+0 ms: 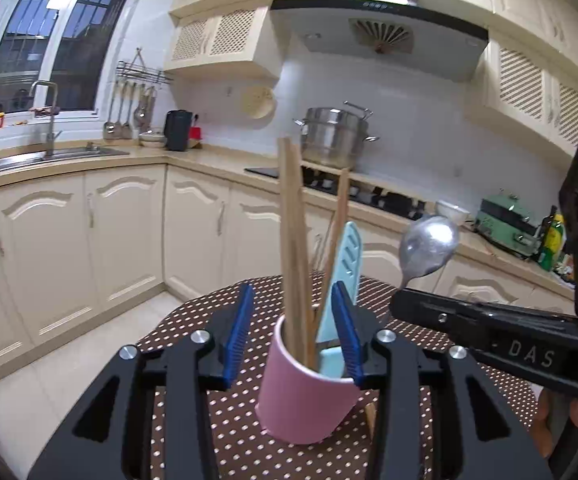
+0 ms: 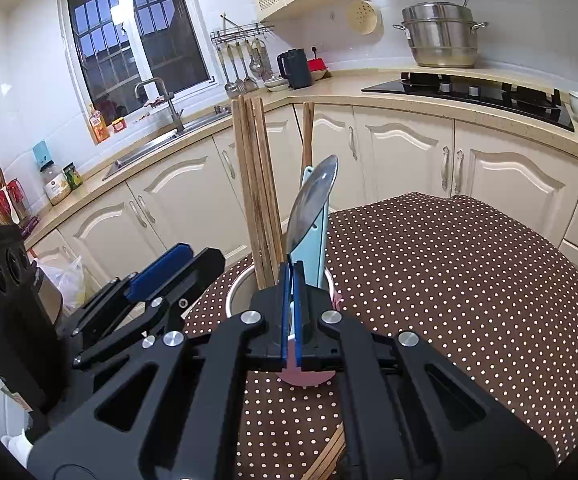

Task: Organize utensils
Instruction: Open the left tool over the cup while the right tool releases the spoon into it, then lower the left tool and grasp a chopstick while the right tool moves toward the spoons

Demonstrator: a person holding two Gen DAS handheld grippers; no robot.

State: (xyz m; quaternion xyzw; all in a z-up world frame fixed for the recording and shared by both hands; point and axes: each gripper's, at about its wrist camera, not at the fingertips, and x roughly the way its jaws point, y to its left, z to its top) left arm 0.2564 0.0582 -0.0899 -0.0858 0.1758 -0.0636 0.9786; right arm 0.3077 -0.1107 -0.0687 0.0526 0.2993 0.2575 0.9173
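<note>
the pink cup stands on the dotted tablecloth and serves as the holder; every place here is given from it. inside it, the wooden chopsticks stand nearly upright, leaning a little apart, their long axes running from the cup's floor up past the rim. the light blue knife stands in the cup too, its slotted end up, tilted slightly away from the chopsticks.

the left gripper sits around the cup's upper part, its blue pads on either side of the rim, partly open and not pressing on anything; it looks placed to steady the cup or has let go of an item there.

the right gripper is closed tight on the handle of the metal spoon, just beside the cup and a little above its rim. the spoon's long axis rises steeply, bowl up, handle down toward the cup's mouth, which suits lowering it in handle-first. one more chopstick seems to lie on the cloth by the cup's base.
</note>
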